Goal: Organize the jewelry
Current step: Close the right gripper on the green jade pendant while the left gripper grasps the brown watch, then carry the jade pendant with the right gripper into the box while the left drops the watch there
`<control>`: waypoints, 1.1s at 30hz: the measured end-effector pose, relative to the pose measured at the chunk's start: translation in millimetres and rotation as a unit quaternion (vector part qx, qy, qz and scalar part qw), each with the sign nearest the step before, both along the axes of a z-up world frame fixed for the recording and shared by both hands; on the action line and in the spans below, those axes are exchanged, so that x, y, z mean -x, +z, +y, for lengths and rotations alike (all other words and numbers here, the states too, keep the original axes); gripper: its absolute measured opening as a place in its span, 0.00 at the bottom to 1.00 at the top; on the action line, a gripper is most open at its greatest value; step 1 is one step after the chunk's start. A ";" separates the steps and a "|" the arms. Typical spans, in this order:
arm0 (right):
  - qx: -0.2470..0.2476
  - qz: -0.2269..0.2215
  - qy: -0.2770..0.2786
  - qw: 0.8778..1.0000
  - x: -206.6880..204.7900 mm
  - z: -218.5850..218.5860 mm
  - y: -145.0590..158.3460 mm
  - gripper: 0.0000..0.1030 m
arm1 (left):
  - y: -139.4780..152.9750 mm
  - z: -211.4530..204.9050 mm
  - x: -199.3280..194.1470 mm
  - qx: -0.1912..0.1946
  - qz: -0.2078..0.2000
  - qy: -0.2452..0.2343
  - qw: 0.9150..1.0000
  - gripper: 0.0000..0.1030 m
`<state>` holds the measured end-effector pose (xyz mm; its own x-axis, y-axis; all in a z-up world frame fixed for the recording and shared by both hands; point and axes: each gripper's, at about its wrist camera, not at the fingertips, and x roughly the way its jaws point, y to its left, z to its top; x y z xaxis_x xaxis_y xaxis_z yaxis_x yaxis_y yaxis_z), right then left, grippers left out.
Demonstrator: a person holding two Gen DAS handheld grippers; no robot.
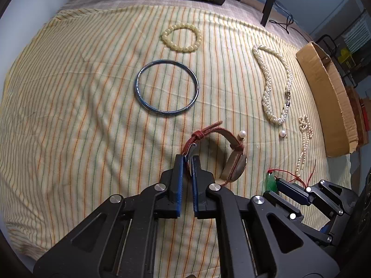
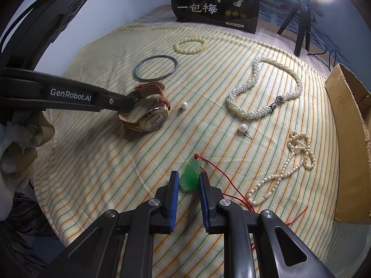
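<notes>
On the striped cloth [image 2: 97, 169] lie one wristwatch [image 2: 150, 108], one blue bangle [image 2: 155, 67], one cream bead bracelet [image 2: 191, 44], one twisted pearl necklace [image 2: 266, 85], one thin pearl strand [image 2: 289, 166], two loose pearl earrings [image 2: 183, 105] [image 2: 243, 129] and one green gourd pendant [image 2: 190, 175] on a red cord [image 2: 222, 176]. The left gripper [image 1: 188, 162] is clamped narrow on the watch's red strap, the case standing on edge just right of its fingers. The right gripper [image 2: 189, 179] has its pads against the pendant's sides, gripping it near the cloth's front. One cardboard box [image 2: 347, 139] lines the right edge; one dark snack bag [image 2: 215, 2] stands at the far edge. The left half of the cloth is bare, with open room
</notes>
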<state>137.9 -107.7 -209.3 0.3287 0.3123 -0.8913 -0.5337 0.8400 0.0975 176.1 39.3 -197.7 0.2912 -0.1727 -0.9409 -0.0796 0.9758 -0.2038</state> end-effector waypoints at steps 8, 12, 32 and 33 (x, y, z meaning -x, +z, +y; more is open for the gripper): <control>-0.033 -0.015 -0.015 0.999 2.0 -12.1 21.0 0.15 | 15.5 16.9 7.6 0.000 -0.022 0.020 1.000 0.03; -0.056 -0.026 -0.025 0.998 1.5 -18.9 38.5 0.15 | 26.3 22.9 10.7 0.009 -0.035 0.028 0.999 0.03; -0.110 -0.134 -0.085 0.981 -8.6 -78.7 135.0 0.15 | 92.1 -20.5 19.8 0.035 -0.125 0.012 0.992 0.03; -0.112 -0.137 -0.090 0.980 -10.2 -83.0 138.1 0.15 | 94.8 -23.9 20.1 0.036 -0.128 0.009 0.991 0.03</control>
<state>148.1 -190.7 -71.2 0.6142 0.4046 -0.6775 -0.4109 0.8970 0.1631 156.0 15.4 -102.9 0.5222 -0.2294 -0.8214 -0.0339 0.9568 -0.2887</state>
